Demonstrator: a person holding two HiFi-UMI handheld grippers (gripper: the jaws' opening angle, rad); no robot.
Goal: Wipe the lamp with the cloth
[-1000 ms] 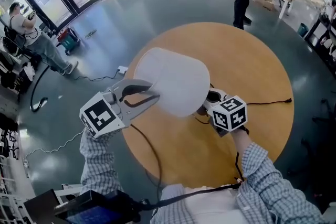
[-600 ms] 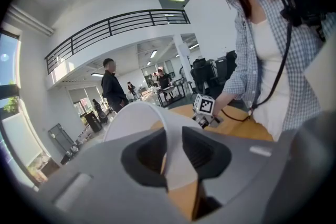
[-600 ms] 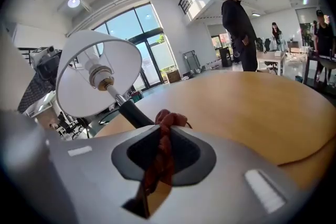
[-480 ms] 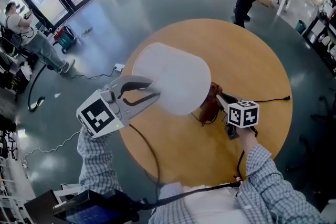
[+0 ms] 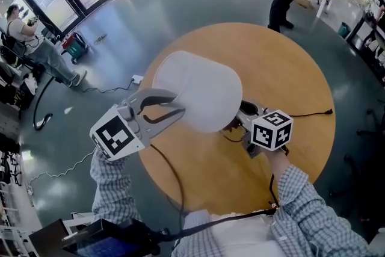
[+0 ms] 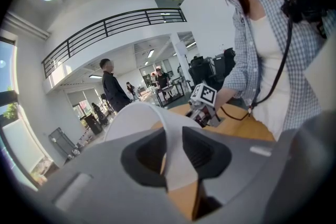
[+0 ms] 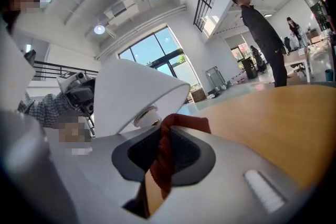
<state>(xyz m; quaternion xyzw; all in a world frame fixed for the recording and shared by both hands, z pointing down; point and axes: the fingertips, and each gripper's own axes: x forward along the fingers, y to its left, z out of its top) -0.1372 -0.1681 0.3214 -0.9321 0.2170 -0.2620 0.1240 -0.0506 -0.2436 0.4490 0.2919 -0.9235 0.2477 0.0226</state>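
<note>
- The lamp point(image 5: 198, 90), white with a wide, smooth fabric shade, stands near the middle of the round wooden table point(image 5: 289, 69).
- Half a second ago the dark red cloth point(image 7: 163, 157) hung in plain sight to the right of the shade. Now the right gripper point(image 5: 245, 112) has carried it back under the shade's edge, close to the stem.
- I judge this to be a back-and-forth wiping stroke on the lower part, so the wiping is under way and not finished.
- The right gripper's jaws are pressed on a fold of the cloth.
- The left gripper point(image 5: 177, 106) pinches the thin rim of the shade and has kept its place, steadying the lamp.
- The shade shows no stain. A pale bulb socket point(image 7: 142, 115) sits beneath it, and a black cable point(image 5: 307, 115) runs off to the right.
</note>
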